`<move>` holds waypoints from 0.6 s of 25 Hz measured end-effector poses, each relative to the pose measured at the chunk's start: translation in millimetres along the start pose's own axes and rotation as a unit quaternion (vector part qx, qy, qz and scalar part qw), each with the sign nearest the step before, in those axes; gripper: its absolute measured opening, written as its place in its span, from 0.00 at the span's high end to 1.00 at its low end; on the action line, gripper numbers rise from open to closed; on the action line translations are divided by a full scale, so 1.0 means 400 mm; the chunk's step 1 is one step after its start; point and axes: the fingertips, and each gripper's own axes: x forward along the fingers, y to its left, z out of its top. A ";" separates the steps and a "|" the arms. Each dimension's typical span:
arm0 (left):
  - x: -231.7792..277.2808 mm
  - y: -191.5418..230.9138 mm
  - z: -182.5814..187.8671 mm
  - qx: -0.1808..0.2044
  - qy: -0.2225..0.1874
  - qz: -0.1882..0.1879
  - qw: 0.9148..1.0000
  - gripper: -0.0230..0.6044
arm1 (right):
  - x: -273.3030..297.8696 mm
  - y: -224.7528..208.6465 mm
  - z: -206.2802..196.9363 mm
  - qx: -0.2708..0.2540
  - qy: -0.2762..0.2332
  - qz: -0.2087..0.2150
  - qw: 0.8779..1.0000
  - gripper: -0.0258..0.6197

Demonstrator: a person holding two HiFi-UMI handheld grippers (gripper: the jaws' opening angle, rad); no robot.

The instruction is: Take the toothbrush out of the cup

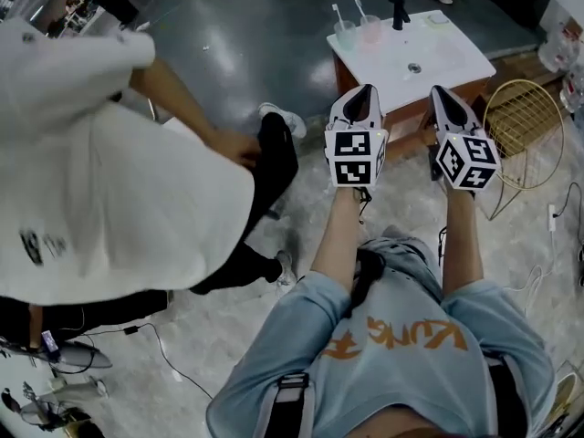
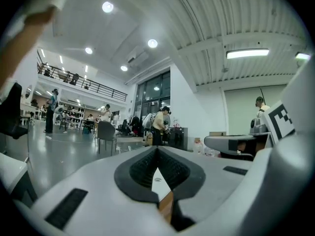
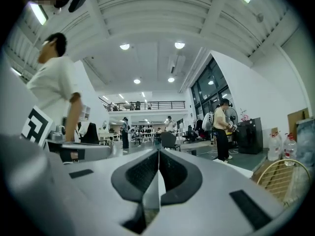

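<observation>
Polished grey floor (image 1: 228, 53) with white washstand (image 1: 447, 57) at top right. On its far left corner, clear cup (image 1: 345, 35) and pink cup (image 1: 370, 29), toothbrush (image 1: 337, 12) upright in each. Nearer, left gripper (image 1: 368, 88) and right gripper (image 1: 438, 89), jaws pressed together, empty.

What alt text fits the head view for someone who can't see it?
The left gripper and right gripper, jaws shut and empty, point at a white sink counter where a clear cup and a pink cup each hold a toothbrush. A person in a white shirt is at the left.
</observation>
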 end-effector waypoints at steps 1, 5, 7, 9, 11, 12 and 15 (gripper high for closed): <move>0.001 0.000 -0.002 -0.002 0.000 0.000 1.000 0.94 | -0.002 -0.004 -0.002 0.001 0.001 -0.002 1.000 0.92; -0.002 0.010 0.006 -0.006 -0.001 0.002 1.000 0.94 | -0.004 -0.002 0.009 0.000 -0.001 -0.002 1.000 0.92; -0.006 0.019 0.010 -0.007 -0.002 0.004 1.000 0.94 | -0.001 0.004 0.016 -0.002 -0.003 -0.001 1.000 0.92; -0.007 0.030 0.013 -0.008 -0.005 0.004 1.000 0.94 | 0.006 0.006 0.019 -0.003 -0.003 -0.001 1.000 0.92; -0.009 0.046 0.017 -0.011 -0.008 0.008 1.000 0.94 | 0.014 0.011 0.027 -0.005 -0.005 0.001 1.000 0.92; -0.008 0.054 0.021 -0.012 -0.011 0.011 1.000 0.94 | 0.020 0.013 0.033 -0.006 -0.007 0.003 1.000 0.92; -0.002 0.071 0.032 -0.015 -0.020 0.016 1.000 0.94 | 0.040 0.014 0.046 -0.012 -0.012 0.008 1.000 0.92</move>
